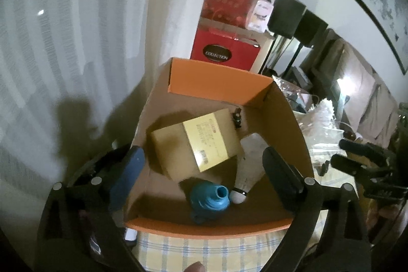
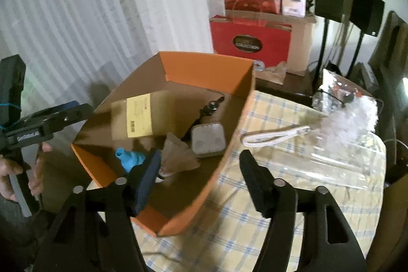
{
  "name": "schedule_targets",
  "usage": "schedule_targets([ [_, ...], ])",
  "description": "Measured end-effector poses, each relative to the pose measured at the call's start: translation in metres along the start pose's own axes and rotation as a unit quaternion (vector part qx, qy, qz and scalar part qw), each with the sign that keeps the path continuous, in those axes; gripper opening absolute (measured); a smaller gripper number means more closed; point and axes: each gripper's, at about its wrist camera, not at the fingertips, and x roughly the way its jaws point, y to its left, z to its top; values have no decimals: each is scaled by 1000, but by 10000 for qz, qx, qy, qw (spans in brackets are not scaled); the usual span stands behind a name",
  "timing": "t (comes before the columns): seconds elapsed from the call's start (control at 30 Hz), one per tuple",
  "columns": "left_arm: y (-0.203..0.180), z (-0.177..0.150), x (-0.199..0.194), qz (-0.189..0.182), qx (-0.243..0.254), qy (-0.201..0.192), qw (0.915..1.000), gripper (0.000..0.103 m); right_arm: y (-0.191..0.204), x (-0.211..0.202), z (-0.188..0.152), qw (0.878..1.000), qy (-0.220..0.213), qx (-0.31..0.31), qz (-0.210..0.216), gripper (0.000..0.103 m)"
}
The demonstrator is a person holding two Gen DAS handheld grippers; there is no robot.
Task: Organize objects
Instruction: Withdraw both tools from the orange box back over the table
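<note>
The tabletop [image 2: 255, 208] in a checked cloth fills the lower frame, with the orange cardboard box [image 2: 216, 68] at centre. Inside it lie a brown carton [image 1: 196, 142], a grey square case [image 2: 207, 142], a teal bottle [image 1: 209, 198] and a shuttlecock [image 1: 248, 170]. The white cable [image 2: 275, 137] waits outside, right of centre. The left gripper [image 1: 204, 170] hangs open and empty over the box; the right gripper [image 2: 201, 182] is open, straddling its near wall. Lowered carelessly, it may clip that wall and push the box.

A checked tablecloth [image 2: 255, 208] carries the orange box [image 2: 229, 144] and white cable [image 2: 275, 135].
</note>
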Motion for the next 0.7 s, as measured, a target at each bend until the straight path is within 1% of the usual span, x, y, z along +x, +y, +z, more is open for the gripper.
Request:
schedule_targets([
  [0.03,-5,-1,-2,26,65,-39,10000,95,-3,-5,-2,10000,-46,14,-61,79],
  [0.13,-23,-3,-10,65,274,-127,9995,95,-12,-17,-8,9997,-93,43,-228,80],
  [0.43,-77,-4,-26,-186,725,-250,9969,95,-49,-49,-28,9978,-174,316,-555,85],
  [0.47,-82,-4,-27,-198,763,-272,9965,97,-52,-52,-29,9976,-185,350,-576,85],
  [0.5,-90,-4,-29,-176,840,-332,9958,103,-56,-56,-31,9971,-204,399,-609,86],
  [0.57,-102,-5,-30,-145,960,-424,9944,103,-65,-63,-35,9962,-239,490,-681,88],
  [0.67,-118,-7,-29,-195,1052,-451,9932,103,-77,-73,-40,9942,-302,620,-821,95],
  [0.7,-124,-7,-28,-240,1065,-437,9931,103,-79,-75,-41,9937,-312,646,-860,101],
])
